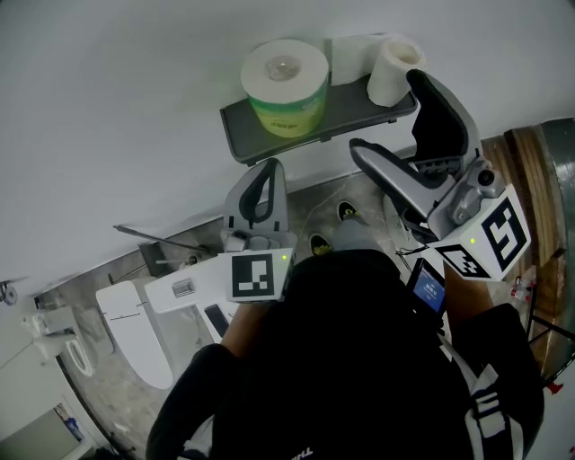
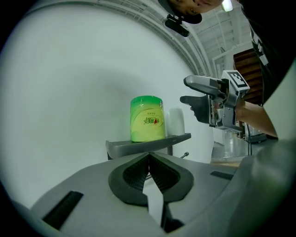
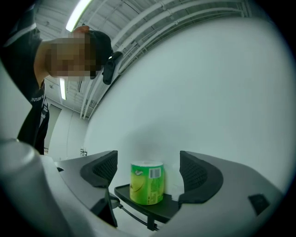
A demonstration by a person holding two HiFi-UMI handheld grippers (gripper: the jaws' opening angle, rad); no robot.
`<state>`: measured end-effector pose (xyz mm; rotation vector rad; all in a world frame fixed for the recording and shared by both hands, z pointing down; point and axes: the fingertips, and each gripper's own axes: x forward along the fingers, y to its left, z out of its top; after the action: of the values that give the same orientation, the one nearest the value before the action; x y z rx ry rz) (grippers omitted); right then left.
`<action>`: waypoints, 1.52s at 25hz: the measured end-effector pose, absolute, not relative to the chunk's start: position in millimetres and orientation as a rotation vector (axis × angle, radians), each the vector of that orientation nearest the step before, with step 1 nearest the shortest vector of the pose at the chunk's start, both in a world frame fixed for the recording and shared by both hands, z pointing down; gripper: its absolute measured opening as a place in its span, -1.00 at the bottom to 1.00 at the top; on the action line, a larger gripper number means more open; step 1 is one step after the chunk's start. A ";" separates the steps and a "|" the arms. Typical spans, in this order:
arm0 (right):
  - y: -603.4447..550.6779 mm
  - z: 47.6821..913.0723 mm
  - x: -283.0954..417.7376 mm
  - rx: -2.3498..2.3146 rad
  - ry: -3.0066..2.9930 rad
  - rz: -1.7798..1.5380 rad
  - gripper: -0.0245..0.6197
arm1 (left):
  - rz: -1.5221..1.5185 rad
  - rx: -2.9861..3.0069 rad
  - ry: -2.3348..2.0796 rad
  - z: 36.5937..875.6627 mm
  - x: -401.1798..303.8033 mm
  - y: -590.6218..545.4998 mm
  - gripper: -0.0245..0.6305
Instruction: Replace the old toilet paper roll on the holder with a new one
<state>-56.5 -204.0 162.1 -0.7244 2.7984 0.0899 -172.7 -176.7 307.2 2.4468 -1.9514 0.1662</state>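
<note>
Head view, wrapped roll [image 1: 285,90] upright (axis vert.), R claw [image 1: 384,111] wide, L claw [image 1: 268,169] shut.

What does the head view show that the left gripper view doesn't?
Only the head view: the toilet on the floor and the marker cube on the left gripper. Only the left gripper view: a ceiling light. Both: the green-wrapped roll, the white roll beside it, their grey shelf and the right gripper, fingers apart.
</note>
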 end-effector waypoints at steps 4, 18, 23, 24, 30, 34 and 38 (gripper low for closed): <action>-196.6 188.6 -91.1 -0.684 2.904 0.098 0.32 | 0.168 2.438 -1.969 308.9 -177.1 -172.8 -0.86; -233.5 221.5 -150.5 -0.953 3.106 -0.058 0.37 | 0.154 2.350 -2.067 303.5 -202.7 -153.3 -0.86; -249.6 223.1 -160.2 -1.012 3.081 -0.151 0.37 | 0.143 2.316 -2.094 306.4 -214.9 -148.4 -0.86; -251.8 223.7 -162.0 -1.021 3.080 -0.159 0.37 | 0.142 2.308 -2.099 307.0 -216.9 -147.4 -0.86; -254.4 220.6 -164.4 -1.057 3.066 -0.137 0.37 | 0.155 2.280 -2.108 307.6 -226.8 -144.5 -0.86; -254.8 218.5 -164.6 -1.053 3.064 -0.106 0.37 | 0.146 2.289 -2.108 305.3 -226.8 -146.4 -0.86; -251.5 214.0 -163.1 -1.058 3.059 -0.002 0.37 | 0.166 2.295 -2.093 308.1 -225.0 -148.5 -0.86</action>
<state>-163.1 -251.5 214.0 -1.0578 3.0594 -0.0021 -225.0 -148.5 308.1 2.2954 -2.0930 0.1665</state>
